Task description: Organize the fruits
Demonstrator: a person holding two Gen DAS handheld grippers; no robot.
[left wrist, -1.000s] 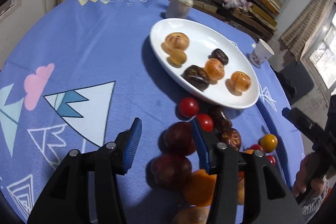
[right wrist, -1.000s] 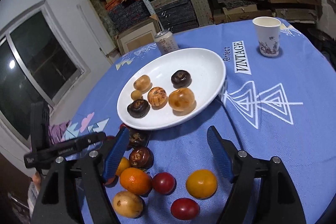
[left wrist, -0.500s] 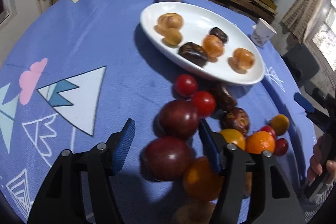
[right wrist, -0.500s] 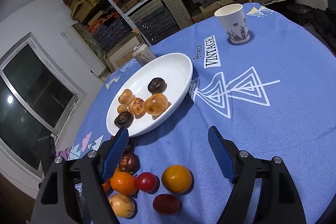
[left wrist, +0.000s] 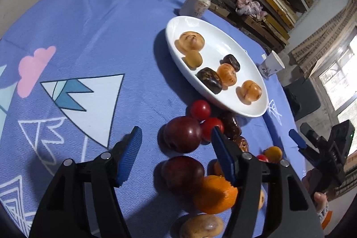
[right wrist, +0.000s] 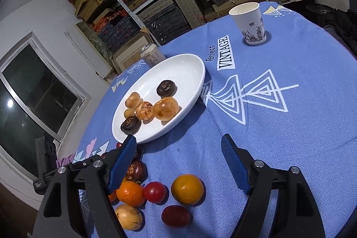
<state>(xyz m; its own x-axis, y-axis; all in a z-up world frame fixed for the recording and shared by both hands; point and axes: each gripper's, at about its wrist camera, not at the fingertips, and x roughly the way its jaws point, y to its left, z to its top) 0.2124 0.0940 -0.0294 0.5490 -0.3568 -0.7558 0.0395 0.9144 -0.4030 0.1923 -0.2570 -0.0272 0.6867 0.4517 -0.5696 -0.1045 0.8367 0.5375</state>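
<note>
Left wrist view: left gripper (left wrist: pixel 176 148) fingers released, nothing clamped; right gripper (right wrist: pixel 178 162) likewise. Dark plum (left wrist: pixel 183 137) judged smooth, slippery, bruisable; to be taken across its widest girth.

Ahead of the left tool (left wrist: pixel 176 144), a dark red plum (left wrist: pixel 183 137) sits in the gap between its open jaws; more fruit crowds its right jaw, while bare tabletop (left wrist: pixel 89 37) lies open to its left. Ahead of the right tool (right wrist: pixel 178 148), blue cloth is free up to the white plate (right wrist: pixel 191 90), with fruit clustered by its left jaw
</note>
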